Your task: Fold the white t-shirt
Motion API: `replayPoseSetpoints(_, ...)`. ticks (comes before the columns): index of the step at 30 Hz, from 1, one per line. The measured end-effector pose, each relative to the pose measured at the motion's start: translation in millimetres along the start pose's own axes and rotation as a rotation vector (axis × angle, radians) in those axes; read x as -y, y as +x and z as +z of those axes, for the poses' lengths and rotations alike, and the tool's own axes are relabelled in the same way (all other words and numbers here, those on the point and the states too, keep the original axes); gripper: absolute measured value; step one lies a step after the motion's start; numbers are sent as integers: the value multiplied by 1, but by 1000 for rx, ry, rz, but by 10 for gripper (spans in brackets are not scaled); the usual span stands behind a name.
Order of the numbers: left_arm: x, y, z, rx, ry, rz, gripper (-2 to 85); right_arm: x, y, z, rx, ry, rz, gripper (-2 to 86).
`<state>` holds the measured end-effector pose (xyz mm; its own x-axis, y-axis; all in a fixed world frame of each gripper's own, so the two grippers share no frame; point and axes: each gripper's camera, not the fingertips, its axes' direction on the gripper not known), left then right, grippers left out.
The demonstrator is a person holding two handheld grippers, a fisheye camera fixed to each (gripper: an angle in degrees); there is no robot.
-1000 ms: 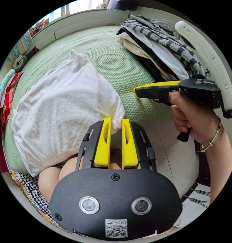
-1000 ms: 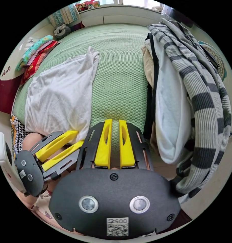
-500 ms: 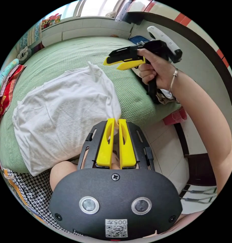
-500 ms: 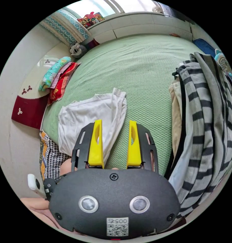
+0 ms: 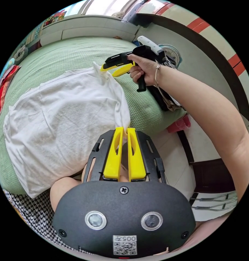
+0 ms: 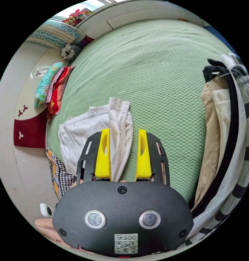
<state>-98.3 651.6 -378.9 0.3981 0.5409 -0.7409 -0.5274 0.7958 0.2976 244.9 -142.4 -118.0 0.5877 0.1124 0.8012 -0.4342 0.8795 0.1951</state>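
white t-shirt point(image 5: 62, 114) lies folded and wrinkled near the green bed's edge.

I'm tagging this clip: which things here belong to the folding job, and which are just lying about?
In the job: white t-shirt; left gripper, shut on its corner; right gripper, open around its far corner.

Lying about: pile of clothes; stack of folded cloths; soft toy.

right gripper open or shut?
Open. Right gripper: its yellow jaws stand apart astride the t-shirt corner, cloth loose between them.
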Motion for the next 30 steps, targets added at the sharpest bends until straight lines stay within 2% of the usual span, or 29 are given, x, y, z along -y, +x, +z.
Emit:
replayPoseSetpoints(4,-6,-10,-5,-20,2,9,41,0,-3,-4,79,40,-13,108)
replayPoseSetpoints(8,-14,-17,-10,-26,2,8,41,4,-15,-1,-87,23,-32,59)
replayPoseSetpoints(14,-29,-27,-24,-16,15,11,40,1,-37,-21,-86,89,-59,3)
replayPoseSetpoints(22,-28,-5,-54,-34,60,88,37,-12,-44,-79,-42,170,-18,-8)
replayPoseSetpoints(30,-27,1,-93,-126,141,135,33,-37,-40,-165,-234,250,90,-8)
